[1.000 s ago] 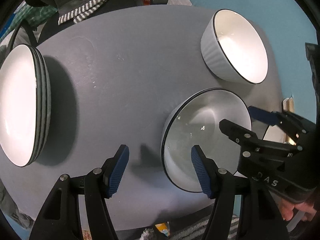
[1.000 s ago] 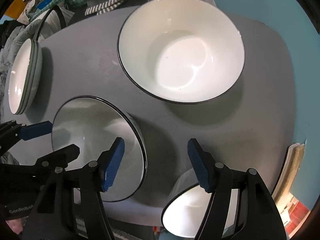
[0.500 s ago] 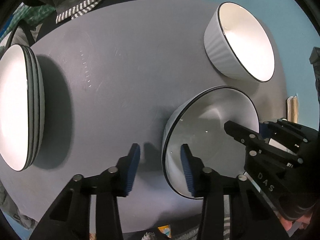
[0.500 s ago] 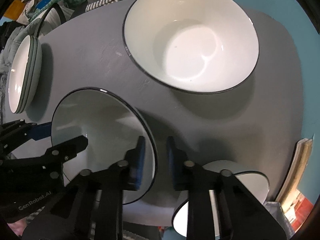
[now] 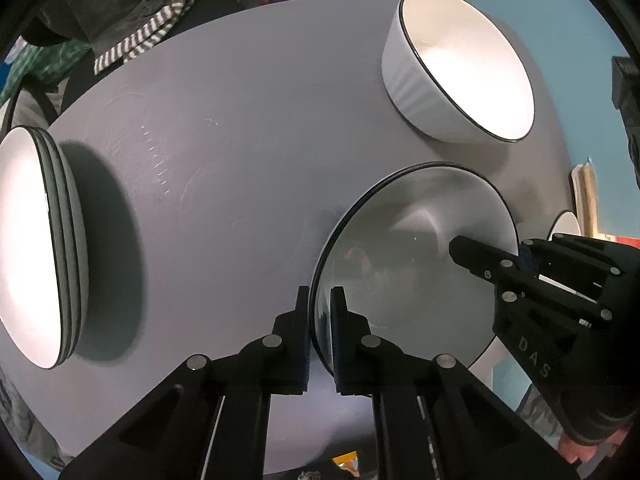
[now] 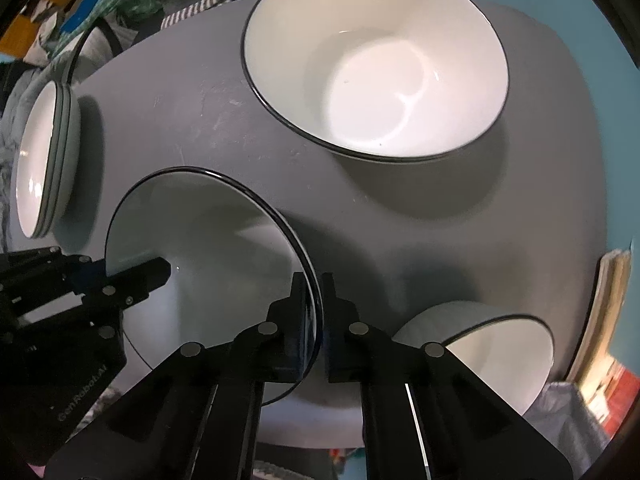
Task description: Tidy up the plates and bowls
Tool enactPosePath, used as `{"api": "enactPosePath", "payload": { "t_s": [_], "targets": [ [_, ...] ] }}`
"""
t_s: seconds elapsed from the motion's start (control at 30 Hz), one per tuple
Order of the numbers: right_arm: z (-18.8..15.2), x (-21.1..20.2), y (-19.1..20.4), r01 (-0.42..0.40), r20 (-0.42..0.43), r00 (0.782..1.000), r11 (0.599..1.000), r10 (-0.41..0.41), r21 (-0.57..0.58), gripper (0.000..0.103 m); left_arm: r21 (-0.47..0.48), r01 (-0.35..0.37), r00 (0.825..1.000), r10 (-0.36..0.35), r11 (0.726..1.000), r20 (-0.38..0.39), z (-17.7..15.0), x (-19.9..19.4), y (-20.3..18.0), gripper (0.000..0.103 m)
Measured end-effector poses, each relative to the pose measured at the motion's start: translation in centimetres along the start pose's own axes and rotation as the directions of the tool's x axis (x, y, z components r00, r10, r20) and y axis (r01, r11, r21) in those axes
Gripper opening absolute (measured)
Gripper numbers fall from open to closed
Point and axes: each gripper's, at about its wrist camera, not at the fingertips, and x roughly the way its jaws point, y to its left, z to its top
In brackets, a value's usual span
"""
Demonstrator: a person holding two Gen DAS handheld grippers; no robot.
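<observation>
A white black-rimmed plate (image 5: 412, 264) lies on the round grey table (image 5: 240, 140). My left gripper (image 5: 320, 320) is shut on the plate's left rim. My right gripper (image 6: 314, 308) is shut on the opposite rim of the same plate (image 6: 200, 240); it shows at the right of the left wrist view (image 5: 520, 260). A stack of plates (image 5: 36, 248) sits at the table's left edge, also in the right wrist view (image 6: 44, 160). A large white bowl (image 6: 376, 60) stands at the far right, also in the left wrist view (image 5: 460, 68).
A smaller white bowl (image 6: 488, 352) sits at the near right table edge. Striped cloth and clutter (image 5: 140, 40) lie beyond the table's far side. Books or boxes (image 6: 604, 320) stand off the right edge over a teal floor.
Both grippers went from wide open to shut, each closing onto one rim of the near plate. Both cameras moved in slightly toward the plate.
</observation>
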Motion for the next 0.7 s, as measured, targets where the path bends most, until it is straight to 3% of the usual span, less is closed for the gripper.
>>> {"api": "enactPosePath", "payload": {
  "t_s": [0.27,0.5,0.53,0.7],
  "targets": [
    [-1.3,-1.3,0.8,0.014,0.006,1.0,1.0,-0.014,0.004,0.006,-0.01,-0.008,1.0,0.008,1.0,0.0,0.0,-1.0,0.7,0.008],
    [-1.8,-3.9,1.1,0.011,0.023,1.0,1.0,-0.011,0.009,0.006,0.013,-0.029,0.998,0.029,0.999,0.051,0.2,-3.7,0.1,0.008],
    [-0.3,-3.4,1.7,0.011,0.024,1.0,1.0,-0.011,0.011,0.006,0.014,-0.029,0.998,0.028,1.0,0.053,0.1,-4.1,-0.2,0.008],
    [0.2,-5.4,1.1,0.004,0.034,0.999,0.999,-0.005,0.034,0.006,0.025,-0.013,0.997,0.011,1.0,0.074,0.7,-6.5,-1.1,0.008]
  ]
}}
